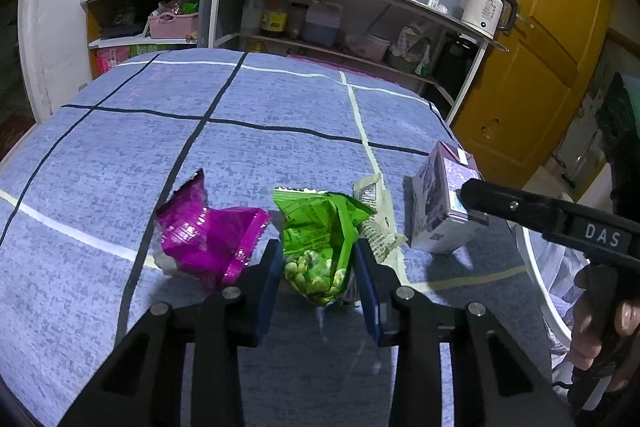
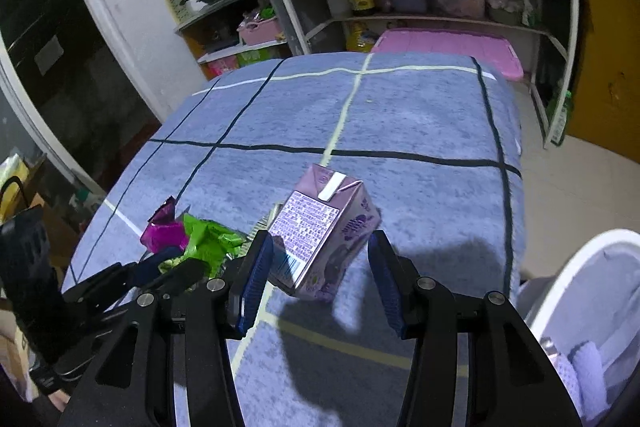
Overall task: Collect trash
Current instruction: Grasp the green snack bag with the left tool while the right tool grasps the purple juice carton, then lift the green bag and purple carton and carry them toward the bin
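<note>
Reaching over a table covered by a blue checked cloth (image 1: 280, 99), I have both tools down among the litter, at the pick-up step of the collecting. Nearest me, my left gripper (image 1: 318, 267) brackets a green snack bag (image 1: 320, 243) printed with peas; its blue pads sit right against the bag's crumpled sides, and I judge the grip is taken or nearly so, though I cannot be sure how firmly they press. My right gripper (image 2: 320, 267) stands with its jaws apart around a purple drink carton (image 2: 324, 227), which is tilted on one edge; one pad seems to touch the carton's near side while a clear gap remains on the other, so it is not yet held. Just beside the green bag, on its left, lies a magenta foil wrapper (image 1: 212, 239), and between bag and carton a pale crumpled paper wrapper (image 1: 376, 211) rests on the cloth. At my right, below the table edge, a white bin (image 2: 580, 267) waits, something pale lilac inside. Next, I judge, the right jaws must close squarely on the carton without tipping it over, then both loads go to that bin. Farther off stand kitchen shelves (image 1: 320, 27) with bottles and pots.
</note>
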The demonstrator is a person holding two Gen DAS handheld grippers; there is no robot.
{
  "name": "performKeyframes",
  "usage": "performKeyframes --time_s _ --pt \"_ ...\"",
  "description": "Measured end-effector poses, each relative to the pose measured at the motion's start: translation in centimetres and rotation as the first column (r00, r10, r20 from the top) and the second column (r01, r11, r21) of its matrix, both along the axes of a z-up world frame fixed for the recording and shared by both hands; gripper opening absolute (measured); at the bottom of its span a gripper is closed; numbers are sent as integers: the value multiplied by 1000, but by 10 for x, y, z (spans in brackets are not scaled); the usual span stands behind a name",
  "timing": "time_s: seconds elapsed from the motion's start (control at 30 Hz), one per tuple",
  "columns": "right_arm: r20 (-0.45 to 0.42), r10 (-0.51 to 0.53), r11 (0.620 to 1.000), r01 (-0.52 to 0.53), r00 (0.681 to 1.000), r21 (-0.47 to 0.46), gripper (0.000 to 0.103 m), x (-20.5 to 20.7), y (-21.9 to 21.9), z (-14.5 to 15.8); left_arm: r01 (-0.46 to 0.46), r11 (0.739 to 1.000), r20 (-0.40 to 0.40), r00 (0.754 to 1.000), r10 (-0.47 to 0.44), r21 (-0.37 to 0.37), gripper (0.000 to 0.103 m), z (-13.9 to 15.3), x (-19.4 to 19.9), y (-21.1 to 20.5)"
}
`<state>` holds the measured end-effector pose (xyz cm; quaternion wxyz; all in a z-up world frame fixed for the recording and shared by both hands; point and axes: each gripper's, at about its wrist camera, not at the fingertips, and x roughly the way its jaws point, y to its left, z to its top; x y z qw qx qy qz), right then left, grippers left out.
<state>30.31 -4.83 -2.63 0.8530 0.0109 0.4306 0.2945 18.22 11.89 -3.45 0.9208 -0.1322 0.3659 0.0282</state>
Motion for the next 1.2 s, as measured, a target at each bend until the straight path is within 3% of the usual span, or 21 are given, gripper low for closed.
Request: performKeyframes --time_s 0.4,0.57,0.93,1.1,1.2 --pt "11 -22 999 22 1000 31 52 -10 16 2 -3 1000 0 1000 3 -9 32 0 -2 1" --pt "31 -34 999 34 999 -2 63 -11 26 0 -14 1000 17 1000 14 -20 32 2 -9 7" --pt "51 -56 991 62 997 -119 63 -7 41 -12 -27 999 32 999 28 -43 32 4 -20 17" --pt "64 -71 992 77 995 -102 46 -9 29 -8 -26 999 34 999 28 -45 32 4 -21 17" --pt "63 -74 992 80 995 -98 45 -11 24 -7 -23 999 35 999 25 -44 32 5 -23 17"
